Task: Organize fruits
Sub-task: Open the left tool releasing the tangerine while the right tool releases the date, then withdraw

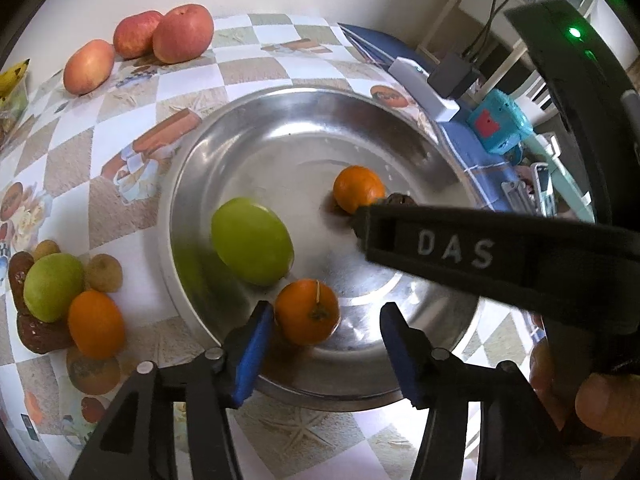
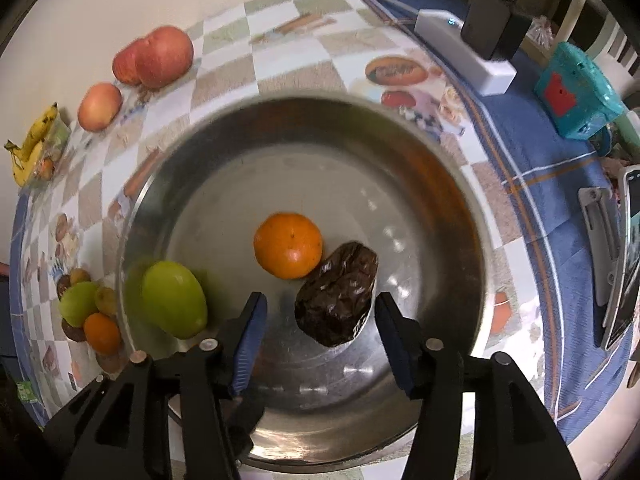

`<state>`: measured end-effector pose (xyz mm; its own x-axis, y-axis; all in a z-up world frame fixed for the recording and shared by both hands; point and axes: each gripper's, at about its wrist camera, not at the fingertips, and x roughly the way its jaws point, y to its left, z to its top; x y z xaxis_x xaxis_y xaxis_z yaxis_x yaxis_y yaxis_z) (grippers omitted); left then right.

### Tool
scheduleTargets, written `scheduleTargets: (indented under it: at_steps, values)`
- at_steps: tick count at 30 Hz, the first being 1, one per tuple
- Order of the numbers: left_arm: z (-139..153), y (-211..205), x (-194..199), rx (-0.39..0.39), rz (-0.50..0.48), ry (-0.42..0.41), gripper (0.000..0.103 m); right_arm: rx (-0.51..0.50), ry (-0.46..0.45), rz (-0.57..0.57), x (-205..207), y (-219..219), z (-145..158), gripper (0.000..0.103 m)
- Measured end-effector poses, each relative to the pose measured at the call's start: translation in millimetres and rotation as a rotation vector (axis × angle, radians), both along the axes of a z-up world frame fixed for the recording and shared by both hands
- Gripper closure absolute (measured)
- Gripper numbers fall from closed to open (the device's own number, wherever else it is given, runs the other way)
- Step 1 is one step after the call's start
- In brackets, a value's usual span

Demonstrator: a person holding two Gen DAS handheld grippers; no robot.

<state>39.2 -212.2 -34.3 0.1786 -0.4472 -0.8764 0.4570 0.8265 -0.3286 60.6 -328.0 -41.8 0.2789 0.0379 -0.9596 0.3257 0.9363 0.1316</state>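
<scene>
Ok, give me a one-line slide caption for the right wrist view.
Open right gripper poised over a steel bowl holding an orange, a green fruit and a dark wrinkled fruit.

A home: printed checkered tablecloth [image 2: 280, 52], chargers [image 2: 492, 28] and clutter.

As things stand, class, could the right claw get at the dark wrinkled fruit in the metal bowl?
Probably yes. The right claw is open, and the dark wrinkled fruit lies just ahead between its fingers in the metal bowl. Nothing blocks the way, though the orange touches the fruit's far side.
</scene>
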Motion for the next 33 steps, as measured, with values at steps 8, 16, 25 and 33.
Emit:
scheduleTargets:
  at_steps: [8, 16, 25, 33]
  values:
    - [22.1, 15.1, 4.1, 0.038, 0.036, -0.065, 0.034, 0.008, -0.086, -0.035, -6.1, -9.9, 26.3, 0.042]
    - [25.3, 61.4, 23.8, 0.097, 0.221, -0.037, 0.034, 0.020, -0.099, -0.050, -9.3, -11.9, 29.8, 0.042]
    - [34.8, 127.2, 41.2, 0.143, 0.472, -0.087, 0.001, 0.010, -0.072, 0.011, -2.1, 7.5, 21.8, 0.041]
    - [39.4, 170.8, 42.9, 0.189, 0.642, -0.126, 0.000, -0.033, -0.119, 0.116, 1.2, 41.9, 23.8, 0.009]
